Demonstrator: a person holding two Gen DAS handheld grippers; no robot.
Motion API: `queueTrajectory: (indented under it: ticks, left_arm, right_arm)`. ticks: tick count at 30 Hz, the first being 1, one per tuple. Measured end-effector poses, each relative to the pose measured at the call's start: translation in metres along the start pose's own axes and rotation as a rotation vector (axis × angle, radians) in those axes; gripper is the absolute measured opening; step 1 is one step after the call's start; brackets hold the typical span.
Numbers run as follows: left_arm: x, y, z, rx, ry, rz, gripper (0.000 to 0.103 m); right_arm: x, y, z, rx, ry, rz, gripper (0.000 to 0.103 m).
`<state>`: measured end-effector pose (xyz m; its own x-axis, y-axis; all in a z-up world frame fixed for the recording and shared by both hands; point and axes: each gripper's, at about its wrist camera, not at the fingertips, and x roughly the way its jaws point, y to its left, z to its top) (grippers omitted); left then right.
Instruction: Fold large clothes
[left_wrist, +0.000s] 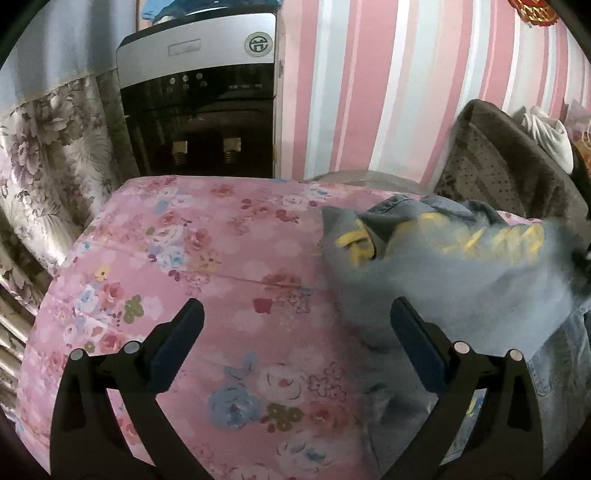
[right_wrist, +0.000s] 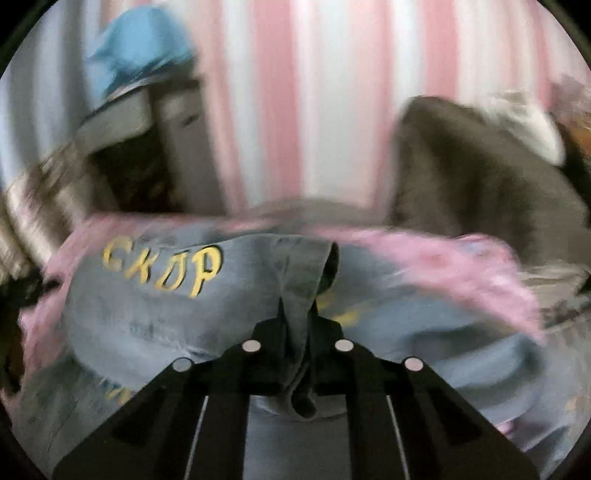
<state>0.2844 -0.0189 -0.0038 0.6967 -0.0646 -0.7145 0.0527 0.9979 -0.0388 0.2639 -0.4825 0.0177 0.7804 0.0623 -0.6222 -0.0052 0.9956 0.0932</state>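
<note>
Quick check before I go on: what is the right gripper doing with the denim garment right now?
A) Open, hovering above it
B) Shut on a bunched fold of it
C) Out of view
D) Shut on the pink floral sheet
B: in the right wrist view the right gripper has its fingers closed together with a fold of the denim garment pinched between them.

pink-and-white striped wall (left_wrist: 369, 92) behind; dark water dispenser (left_wrist: 199, 110) at bed's (left_wrist: 192, 258) far edge, floral curtain (left_wrist: 48, 155) left, grey cushion (left_wrist: 498, 166) right.
</note>
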Motion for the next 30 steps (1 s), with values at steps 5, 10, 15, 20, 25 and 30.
queueTrajectory:
  ticks: [5,10,15,20,25,30]
  left_arm:
    - [0.025,-0.021,-0.005,0.016,0.076,-0.06,0.1]
    - [0.045,-0.05,-0.002,0.046,0.118,-0.145,0.1]
    - [0.068,-0.078,-0.003,0.139,0.155,-0.102,0.071]
    - [0.068,-0.075,-0.003,0.18,0.128,-0.054,0.015]
    - [0.047,-0.059,0.002,0.246,0.08,0.029,0.011]
    - [0.064,-0.055,-0.011,0.211,0.076,0.044,0.014]
  right_arm:
    - [0.033,-0.028,-0.012,-0.008,0.129,0.01,0.009]
    - [0.04,-0.029,-0.032,0.023,0.133,0.046,0.01]
    - [0.042,-0.032,-0.032,0.044,0.124,0.065,0.012]
    - [0.036,-0.024,-0.033,0.035,0.105,0.105,0.011]
    - [0.035,0.002,-0.036,-0.032,0.055,0.072,0.01]
    - [0.065,-0.015,-0.044,0.039,0.142,0.084,0.013]
